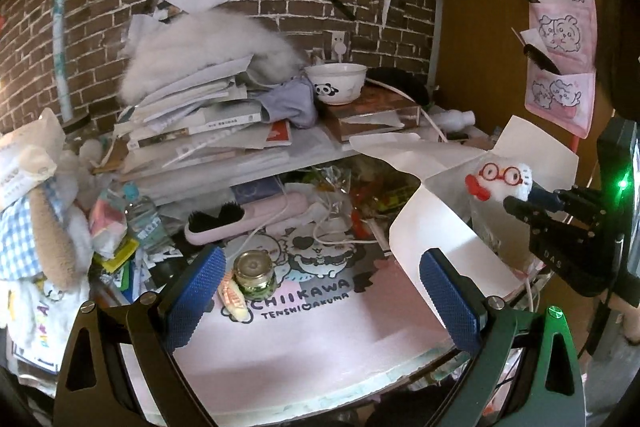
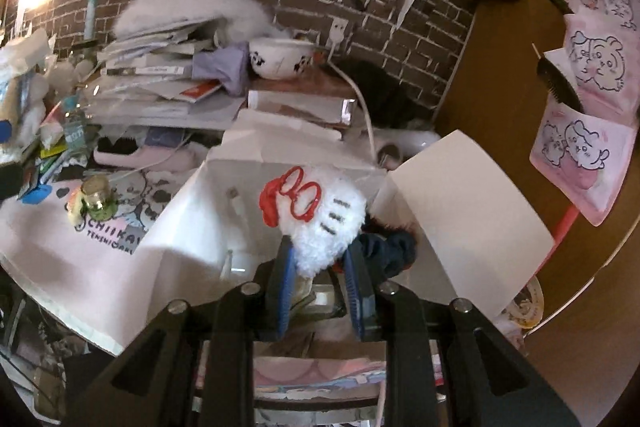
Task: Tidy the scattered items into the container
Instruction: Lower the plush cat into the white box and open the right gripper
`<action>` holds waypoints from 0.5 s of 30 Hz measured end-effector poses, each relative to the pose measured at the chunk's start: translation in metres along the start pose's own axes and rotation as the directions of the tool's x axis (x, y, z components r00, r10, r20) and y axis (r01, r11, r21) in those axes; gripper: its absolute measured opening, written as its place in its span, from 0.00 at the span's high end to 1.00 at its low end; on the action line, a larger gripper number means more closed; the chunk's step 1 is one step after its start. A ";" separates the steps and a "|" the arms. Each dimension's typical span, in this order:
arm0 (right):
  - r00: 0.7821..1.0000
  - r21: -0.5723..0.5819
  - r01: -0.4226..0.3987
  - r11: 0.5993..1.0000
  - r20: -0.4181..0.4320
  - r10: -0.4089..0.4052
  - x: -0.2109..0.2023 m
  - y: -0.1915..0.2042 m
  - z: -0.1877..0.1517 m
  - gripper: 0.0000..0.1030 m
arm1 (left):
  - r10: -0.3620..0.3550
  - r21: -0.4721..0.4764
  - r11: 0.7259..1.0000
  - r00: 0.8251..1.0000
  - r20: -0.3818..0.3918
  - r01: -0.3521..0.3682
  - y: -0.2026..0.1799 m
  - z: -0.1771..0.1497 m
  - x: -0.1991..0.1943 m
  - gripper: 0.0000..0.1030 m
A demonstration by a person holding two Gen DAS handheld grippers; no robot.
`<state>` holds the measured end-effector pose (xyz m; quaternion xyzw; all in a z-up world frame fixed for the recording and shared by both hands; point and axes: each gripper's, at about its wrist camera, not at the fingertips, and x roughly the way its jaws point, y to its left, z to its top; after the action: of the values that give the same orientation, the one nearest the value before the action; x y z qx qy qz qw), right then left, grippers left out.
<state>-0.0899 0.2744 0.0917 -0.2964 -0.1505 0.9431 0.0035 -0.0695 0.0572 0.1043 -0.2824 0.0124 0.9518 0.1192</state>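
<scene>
A white fluffy toy (image 2: 332, 227) with red glasses and red lips is clamped between the blue pads of my right gripper (image 2: 320, 267). It hangs over the open white cardboard box (image 2: 192, 219), whose flaps stand up. In the left wrist view the same toy (image 1: 500, 179) and right gripper (image 1: 520, 205) show at the right, above the box (image 1: 432, 223). My left gripper (image 1: 320, 293) is open and holds nothing, low over the pink printed mat (image 1: 320, 331). A small gold-lidded glass jar (image 1: 254, 275) and a wrapped sweet (image 1: 234, 297) lie on the mat by its left finger.
A leaning pile of books and papers (image 1: 192, 119) with a panda bowl (image 1: 336, 83) fills the back. A pink hairbrush (image 1: 244, 219), a white cable (image 1: 320, 227) and wrappers lie behind the mat. A plush in blue check (image 1: 36, 227) stands left. A pink wall organiser (image 1: 560, 39) hangs right.
</scene>
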 end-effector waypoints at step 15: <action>0.995 -0.048 0.008 0.999 -0.096 -0.013 0.019 0.005 0.004 0.63 | -0.003 -0.005 1.000 1.000 -0.004 0.003 -0.005 0.001 0.004 0.05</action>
<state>-0.1077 0.2703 0.0825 -0.3407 -0.1739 0.9239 0.0089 -0.0726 0.0631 0.1033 -0.2848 0.0097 0.9510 0.1200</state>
